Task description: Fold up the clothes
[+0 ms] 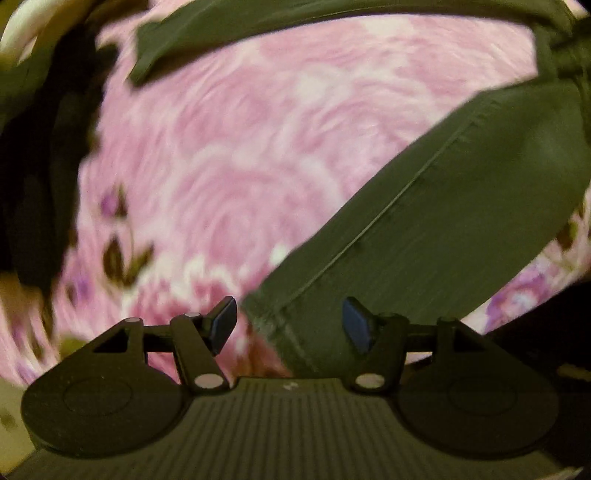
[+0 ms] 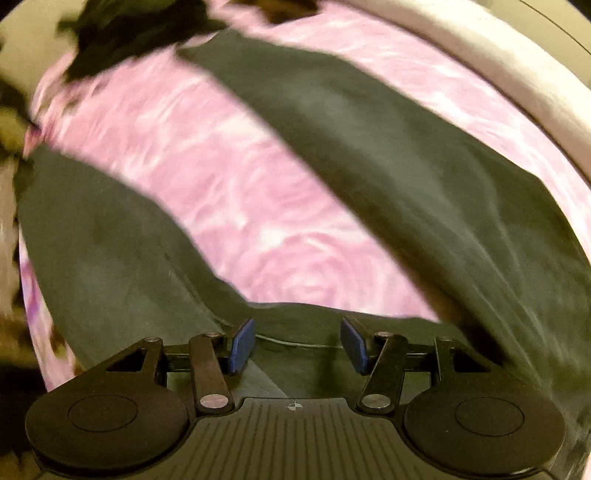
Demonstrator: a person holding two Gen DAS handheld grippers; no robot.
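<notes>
Dark olive-green trousers (image 1: 443, 206) lie spread on a pink floral bedspread (image 1: 229, 155). In the left wrist view one leg runs from the right down to its hem between the jaws. My left gripper (image 1: 290, 325) is open, with that hem just ahead of the blue pads (image 1: 223, 325). The other leg (image 1: 258, 22) arcs across the top. In the right wrist view the two legs (image 2: 388, 147) fork apart over the bedspread (image 2: 236, 199). My right gripper (image 2: 298, 345) is open over the crotch area, where a seam runs between the jaws.
A dark heap of other clothing (image 1: 40, 155) lies at the left of the bed and shows at the top left of the right wrist view (image 2: 125, 33). A pale bed edge or wall (image 2: 517, 62) curves along the upper right.
</notes>
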